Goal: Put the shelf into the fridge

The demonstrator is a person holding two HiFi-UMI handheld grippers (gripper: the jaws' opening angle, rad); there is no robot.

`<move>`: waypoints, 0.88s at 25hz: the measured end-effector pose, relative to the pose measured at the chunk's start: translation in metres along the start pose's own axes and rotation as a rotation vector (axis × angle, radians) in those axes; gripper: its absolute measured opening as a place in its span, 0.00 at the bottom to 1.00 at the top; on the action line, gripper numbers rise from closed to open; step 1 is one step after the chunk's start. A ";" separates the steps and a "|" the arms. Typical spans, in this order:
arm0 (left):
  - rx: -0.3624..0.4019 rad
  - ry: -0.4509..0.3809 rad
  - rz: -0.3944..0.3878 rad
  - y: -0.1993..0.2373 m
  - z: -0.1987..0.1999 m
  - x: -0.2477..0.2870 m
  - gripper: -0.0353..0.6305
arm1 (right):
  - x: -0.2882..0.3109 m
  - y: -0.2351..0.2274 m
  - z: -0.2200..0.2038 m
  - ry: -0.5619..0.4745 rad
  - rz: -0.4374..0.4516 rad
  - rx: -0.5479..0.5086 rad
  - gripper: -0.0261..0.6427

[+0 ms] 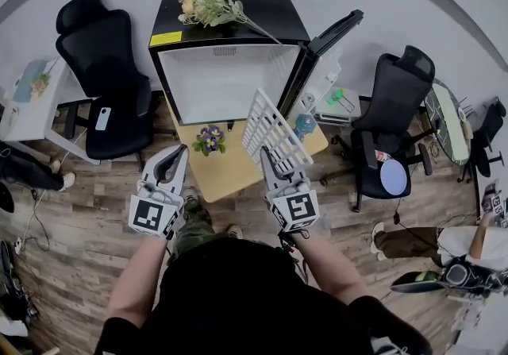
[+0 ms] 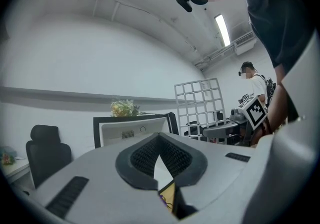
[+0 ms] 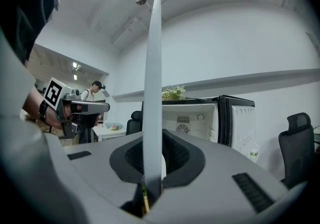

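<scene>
Head view, centre: the right gripper (image 1: 275,157) was clenched on the lower edge of a white wire-grid shelf (image 1: 269,125), which stood tilted in the air above a pale wooden table (image 1: 234,175), just in front of the open black mini fridge with a white interior (image 1: 226,79) and not yet inside it. The shelf's gripped edge was hidden behind the jaws. In the right gripper view the shelf appeared edge-on as a single white strip rising between the pads, so its grid could not be made out there. The black fridge door (image 1: 333,34), swung open toward the upper right, was partly covered by the shelf. The fridge interior was washed out; no rails or ledges could be discerned. The left gripper (image 1: 175,156), at centre left, was closed with its pad tips meeting and nothing between them. A bunch of pale flowers (image 1: 209,1) lay on the fridge top; a small pot of purple flowers (image 1: 209,139) stood on the table.
</scene>
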State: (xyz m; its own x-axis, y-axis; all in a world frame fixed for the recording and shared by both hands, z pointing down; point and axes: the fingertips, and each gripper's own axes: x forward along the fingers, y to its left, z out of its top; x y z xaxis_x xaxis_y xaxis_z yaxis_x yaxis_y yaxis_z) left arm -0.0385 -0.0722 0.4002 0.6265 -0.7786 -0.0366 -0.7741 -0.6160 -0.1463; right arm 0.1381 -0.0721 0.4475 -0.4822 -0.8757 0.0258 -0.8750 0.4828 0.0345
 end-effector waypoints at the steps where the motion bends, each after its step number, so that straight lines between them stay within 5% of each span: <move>1: 0.001 0.001 -0.005 0.000 0.000 0.002 0.08 | 0.002 0.000 0.000 0.000 -0.001 0.005 0.10; 22: -0.024 0.010 -0.046 0.036 -0.015 0.029 0.08 | 0.047 -0.006 0.001 -0.018 -0.035 0.088 0.10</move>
State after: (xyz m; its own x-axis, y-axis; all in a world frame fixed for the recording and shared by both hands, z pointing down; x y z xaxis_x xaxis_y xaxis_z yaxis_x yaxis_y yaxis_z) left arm -0.0494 -0.1192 0.4087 0.6607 -0.7503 -0.0205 -0.7464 -0.6539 -0.1236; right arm 0.1204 -0.1160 0.4473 -0.4513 -0.8923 0.0081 -0.8913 0.4503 -0.0530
